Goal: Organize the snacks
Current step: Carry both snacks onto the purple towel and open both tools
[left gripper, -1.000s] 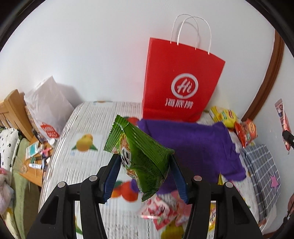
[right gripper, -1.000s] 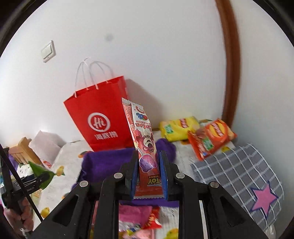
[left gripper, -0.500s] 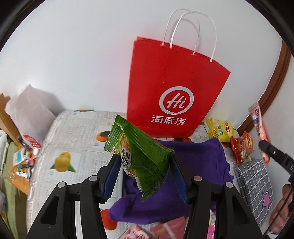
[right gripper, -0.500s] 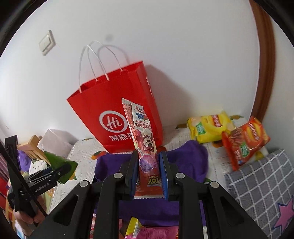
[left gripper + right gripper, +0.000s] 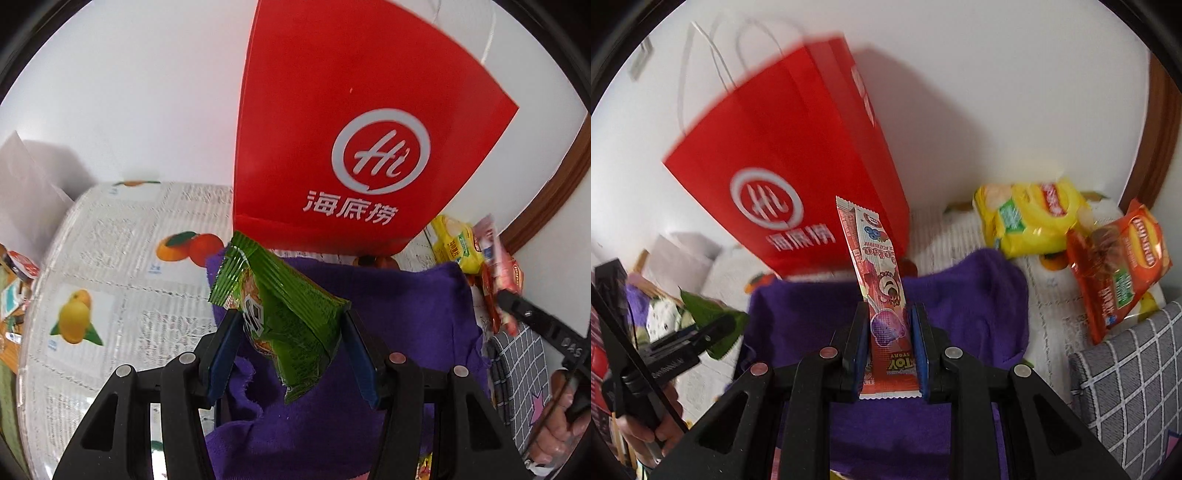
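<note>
My left gripper point(image 5: 290, 325) is shut on a green snack packet point(image 5: 284, 314), held tilted above a purple cloth point(image 5: 406, 314). My right gripper point(image 5: 888, 325) is shut on a long pink candy stick packet point(image 5: 875, 269) that stands upright between its blue pads. A red paper bag with white handles point(image 5: 351, 129) point(image 5: 798, 155) stands against the wall just behind the cloth, close in front of both grippers. The left gripper with its green packet point(image 5: 713, 325) shows at the left edge of the right wrist view; the right gripper with its pink packet point(image 5: 495, 251) shows at the right of the left wrist view.
A yellow chip bag point(image 5: 1030, 214) and an orange chip bag point(image 5: 1119, 266) lie at the back right near a brown frame. A grey checked cloth with a pink star point(image 5: 1126, 387) covers the right side. The tablecloth with fruit prints point(image 5: 122, 266) spreads left. A white bag point(image 5: 22, 199) stands far left.
Both grippers have moved forward and down toward the red bag, which now looms much larger. Each keeps its packet. Loose snacks at the front have dropped out of view.
</note>
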The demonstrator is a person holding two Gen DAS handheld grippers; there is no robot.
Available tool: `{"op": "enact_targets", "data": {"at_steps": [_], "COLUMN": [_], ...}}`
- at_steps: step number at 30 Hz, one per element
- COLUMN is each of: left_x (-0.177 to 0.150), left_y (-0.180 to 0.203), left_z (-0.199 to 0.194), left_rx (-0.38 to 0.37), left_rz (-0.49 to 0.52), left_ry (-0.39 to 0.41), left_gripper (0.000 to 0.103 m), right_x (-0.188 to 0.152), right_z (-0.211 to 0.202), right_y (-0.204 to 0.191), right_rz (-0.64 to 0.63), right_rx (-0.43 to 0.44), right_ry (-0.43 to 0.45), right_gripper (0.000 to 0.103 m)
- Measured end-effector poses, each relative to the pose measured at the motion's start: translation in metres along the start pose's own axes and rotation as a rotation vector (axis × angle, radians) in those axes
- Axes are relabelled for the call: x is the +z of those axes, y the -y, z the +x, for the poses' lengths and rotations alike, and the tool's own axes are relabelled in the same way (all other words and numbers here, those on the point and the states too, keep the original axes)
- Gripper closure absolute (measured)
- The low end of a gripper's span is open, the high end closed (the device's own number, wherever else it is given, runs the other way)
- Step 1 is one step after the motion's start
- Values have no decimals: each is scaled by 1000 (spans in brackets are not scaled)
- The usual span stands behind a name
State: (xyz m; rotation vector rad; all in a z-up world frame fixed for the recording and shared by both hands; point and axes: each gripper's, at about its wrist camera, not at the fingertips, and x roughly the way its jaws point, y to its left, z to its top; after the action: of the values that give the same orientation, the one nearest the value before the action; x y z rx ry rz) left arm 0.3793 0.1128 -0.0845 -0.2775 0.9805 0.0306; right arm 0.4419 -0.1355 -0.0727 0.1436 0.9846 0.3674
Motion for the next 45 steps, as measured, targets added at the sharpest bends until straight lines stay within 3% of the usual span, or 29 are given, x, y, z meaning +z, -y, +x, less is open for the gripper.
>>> {"op": "enact_targets", "data": {"at_steps": [14, 26, 29, 38, 41, 45], "left_x": [-2, -11, -13, -14, -13, -9], "left_y": [-4, 1, 4, 11, 12, 13], "left_z": [34, 63, 66, 66, 62, 53], "left_rx": [-74, -97, -101, -119, -125, -110], "left_rz": [-26, -28, -23, -5, -4, 2], "left_ry": [-69, -140, -149, -152, -148, -133], "left_gripper": [50, 49, 49, 49, 42, 35], "right_x": [-15, -17, -17, -14, -12, -14], "right_z": [62, 72, 72, 48, 33, 11], "right_y": [26, 32, 32, 21, 15, 2], "right_rz": [-30, -22, -28, -73, -80, -107], "right_rx": [-71, -90, -85, -70, -48, -64], "right_ry": [-223, -252, -262, -188, -143, -76], "right_gripper": [80, 76, 66, 50, 44, 44]}}
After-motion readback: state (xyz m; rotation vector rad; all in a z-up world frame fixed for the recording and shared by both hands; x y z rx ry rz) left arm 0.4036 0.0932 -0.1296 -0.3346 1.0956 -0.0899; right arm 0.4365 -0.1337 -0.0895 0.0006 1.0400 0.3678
